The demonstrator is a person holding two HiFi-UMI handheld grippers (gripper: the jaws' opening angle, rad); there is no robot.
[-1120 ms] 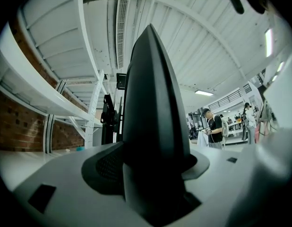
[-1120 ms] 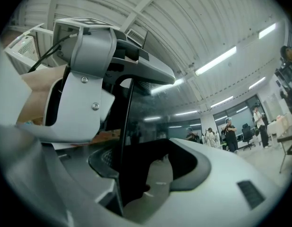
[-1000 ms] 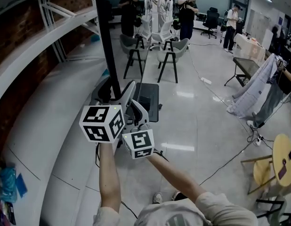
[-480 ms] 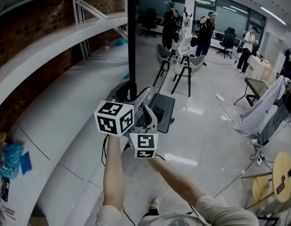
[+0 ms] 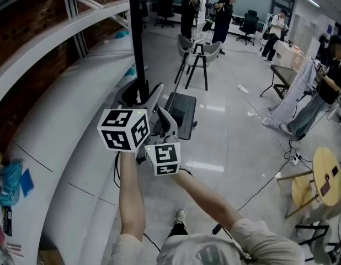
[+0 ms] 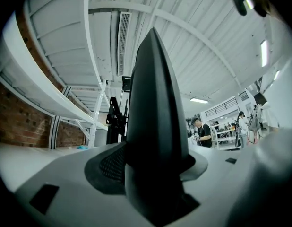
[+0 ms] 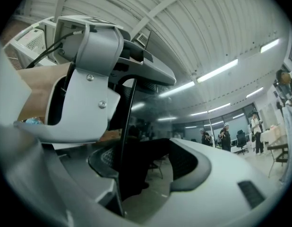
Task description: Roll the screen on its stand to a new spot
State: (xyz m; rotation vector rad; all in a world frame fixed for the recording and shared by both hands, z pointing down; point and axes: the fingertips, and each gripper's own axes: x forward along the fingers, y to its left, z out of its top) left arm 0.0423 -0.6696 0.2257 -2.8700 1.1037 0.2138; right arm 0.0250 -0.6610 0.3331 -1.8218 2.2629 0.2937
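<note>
Screen (image 5: pixel 138 37) rolled, gripper views show left hand-held gripper (image 6: pixel 153 169) tightening on it, right hand-held gripper (image 7: pixel 143 169) clamped

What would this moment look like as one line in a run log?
task: roll screen | left gripper: jaws just closing, clamped on screen edge | right gripper: screen edge between jaws, grip unclear

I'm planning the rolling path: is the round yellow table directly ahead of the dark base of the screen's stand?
No, the round yellow table stands far off to the right of the dark stand base.
</note>
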